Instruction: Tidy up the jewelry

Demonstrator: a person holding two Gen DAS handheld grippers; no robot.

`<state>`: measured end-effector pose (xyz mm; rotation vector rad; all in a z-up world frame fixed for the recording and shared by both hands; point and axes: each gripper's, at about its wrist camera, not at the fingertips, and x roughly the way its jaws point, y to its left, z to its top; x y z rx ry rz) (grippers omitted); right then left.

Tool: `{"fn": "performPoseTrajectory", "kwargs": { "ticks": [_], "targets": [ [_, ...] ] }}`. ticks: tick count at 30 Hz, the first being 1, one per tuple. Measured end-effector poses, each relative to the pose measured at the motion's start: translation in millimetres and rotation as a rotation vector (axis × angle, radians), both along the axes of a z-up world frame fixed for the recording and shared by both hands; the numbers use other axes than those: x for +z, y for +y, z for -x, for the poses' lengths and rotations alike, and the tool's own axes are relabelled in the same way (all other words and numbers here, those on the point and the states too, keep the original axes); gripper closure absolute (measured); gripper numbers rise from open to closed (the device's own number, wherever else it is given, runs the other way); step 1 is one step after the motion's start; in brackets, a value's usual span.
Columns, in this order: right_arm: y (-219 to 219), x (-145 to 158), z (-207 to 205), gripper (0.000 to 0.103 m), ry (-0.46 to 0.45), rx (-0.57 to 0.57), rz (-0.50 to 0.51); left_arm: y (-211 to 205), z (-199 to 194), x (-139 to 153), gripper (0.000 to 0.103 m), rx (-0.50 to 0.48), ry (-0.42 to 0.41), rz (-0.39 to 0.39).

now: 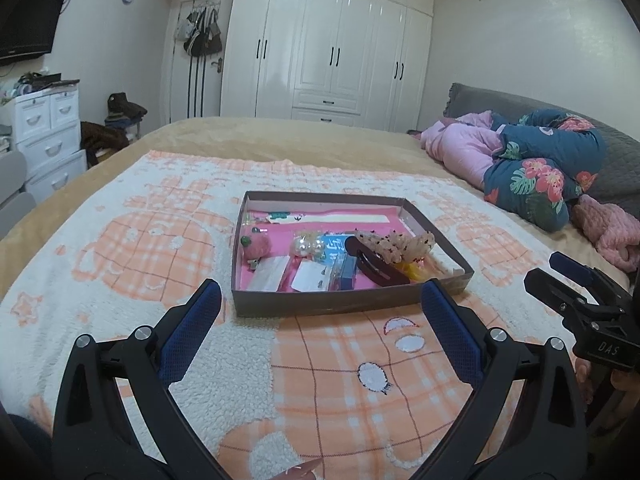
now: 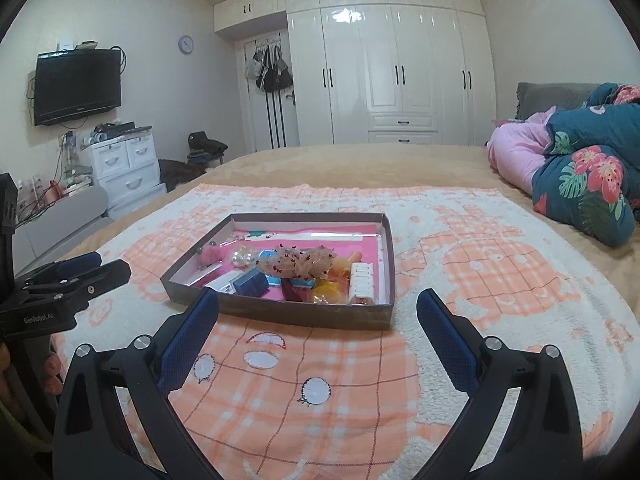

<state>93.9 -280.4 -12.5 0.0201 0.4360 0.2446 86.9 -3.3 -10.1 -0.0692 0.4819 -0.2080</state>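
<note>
Room: a bedroom; I see a white wardrobe (image 2: 392, 76) on the far wall and a wall TV (image 2: 76, 86) to the left.
Surface: a bed, spread with a peach-and-white blanket (image 1: 328, 380), on which all the work lies.
Tray: a shallow box (image 1: 344, 306) with a pink floor, resting flat on the blanket, straight ahead of both grippers and apart from both.
Contents: a loose jumble. I make out a dark hair clip (image 1: 374, 266), pearls (image 1: 306, 246), a pink fuzzy piece (image 1: 256, 248), a blue box (image 2: 250, 282) and a white strip (image 2: 362, 284); the smaller bits I cannot name.
Left gripper (image 1: 320, 320): fingers wide apart, holding nothing, hovering over the blanket just short of the tray's near wall.
Right gripper (image 2: 318, 322): fingers likewise spread and empty, at about the same standoff.
Key relation: the tray lies forward of both sets of fingers, its long side running across my line of reach. From the left view the hair clip's long axis runs obliquely, near end toward me and to the right.
Nearer arm: I judge the pink piece and pearls to fall to the left gripper, the white strip and yellow items (image 2: 330, 292) to the right.
Stage: I judge sorting not yet begun; nothing lies outside the tray.
</note>
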Motion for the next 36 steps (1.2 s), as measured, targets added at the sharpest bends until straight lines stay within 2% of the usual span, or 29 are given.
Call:
{"fn": "performPoseTrajectory", "kwargs": {
  "ticks": [12,16,24,36],
  "targets": [
    [-4,-5,35,0.006,-0.133,-0.048,-0.004,-3,23,-1,0.011,0.057,-0.058,-0.048],
    [-8,-5,48,0.006,-0.179,-0.069,-0.012,-3,33,-4,0.011,0.046,-0.065,-0.037],
    [-12,-19,54,0.006,-0.162,-0.08,-0.02,-7,39,-10,0.011,0.037,-0.078,-0.042],
    [-8,-17,55,0.006,-0.19,-0.068,-0.007,-8,37,-13,0.011,0.04,-0.091,-0.032]
  ]
}}
